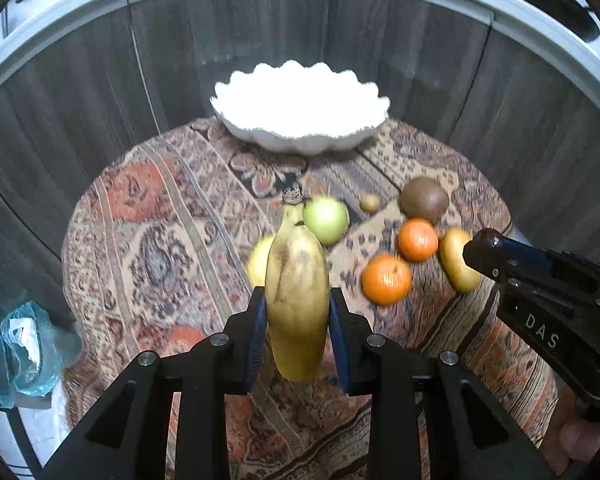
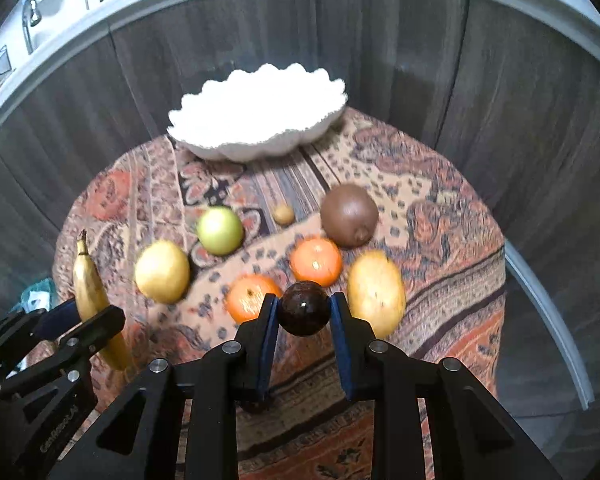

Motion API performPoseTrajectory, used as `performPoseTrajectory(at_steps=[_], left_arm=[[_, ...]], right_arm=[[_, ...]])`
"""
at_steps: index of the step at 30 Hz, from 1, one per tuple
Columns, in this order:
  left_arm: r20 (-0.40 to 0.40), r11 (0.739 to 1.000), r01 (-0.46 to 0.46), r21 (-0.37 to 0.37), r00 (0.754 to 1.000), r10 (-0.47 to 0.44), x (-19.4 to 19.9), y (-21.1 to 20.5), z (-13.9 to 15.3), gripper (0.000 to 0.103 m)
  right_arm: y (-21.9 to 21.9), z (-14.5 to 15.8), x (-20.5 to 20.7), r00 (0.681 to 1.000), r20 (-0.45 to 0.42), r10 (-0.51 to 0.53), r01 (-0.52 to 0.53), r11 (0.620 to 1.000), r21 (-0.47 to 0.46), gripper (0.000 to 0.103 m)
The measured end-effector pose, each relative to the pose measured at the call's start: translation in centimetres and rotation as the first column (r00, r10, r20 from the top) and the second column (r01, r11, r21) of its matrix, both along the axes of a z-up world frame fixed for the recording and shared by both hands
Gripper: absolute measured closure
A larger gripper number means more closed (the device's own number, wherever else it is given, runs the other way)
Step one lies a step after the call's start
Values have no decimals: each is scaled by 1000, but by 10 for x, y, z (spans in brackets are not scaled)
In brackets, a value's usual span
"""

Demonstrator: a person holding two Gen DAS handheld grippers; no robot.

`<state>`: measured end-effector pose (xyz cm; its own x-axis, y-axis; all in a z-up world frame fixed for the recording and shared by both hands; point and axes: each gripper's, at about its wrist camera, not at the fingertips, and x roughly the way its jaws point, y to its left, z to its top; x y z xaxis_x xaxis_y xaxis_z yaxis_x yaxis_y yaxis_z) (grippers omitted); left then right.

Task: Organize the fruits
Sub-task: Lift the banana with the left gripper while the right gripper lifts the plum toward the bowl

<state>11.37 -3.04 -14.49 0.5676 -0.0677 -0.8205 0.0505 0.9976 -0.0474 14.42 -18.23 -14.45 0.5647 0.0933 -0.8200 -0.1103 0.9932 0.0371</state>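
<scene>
Left gripper [image 1: 298,316]: you clamp the banana [image 1: 296,292] mid-length, so it balances | Right gripper [image 2: 305,312]: squeezes a dark round fruit [image 2: 304,308] | Both aloft over the counter [image 2: 440,216], empty bowl [image 2: 260,120] beyond, likely destination.

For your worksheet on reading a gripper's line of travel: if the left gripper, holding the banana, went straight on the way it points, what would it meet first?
Probably the green apple, just beyond the banana in the left gripper; depth is unclear.

"DAS" on right claw [image 1: 485,249] (white letters)
</scene>
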Motion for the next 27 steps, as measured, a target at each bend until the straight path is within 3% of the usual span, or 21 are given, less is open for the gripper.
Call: performPoseTrajectory(at_steps=[17,27], left_arm=[[124,1000,-4,7,992,3,70,19,56,73],[159,999,26,23,987,-29,129,27,76,73]], right_arm=[[18,63,65,989,147,31,-29,999,-16,76],[18,80,119,981,180,68,-67,998,-13,76]])
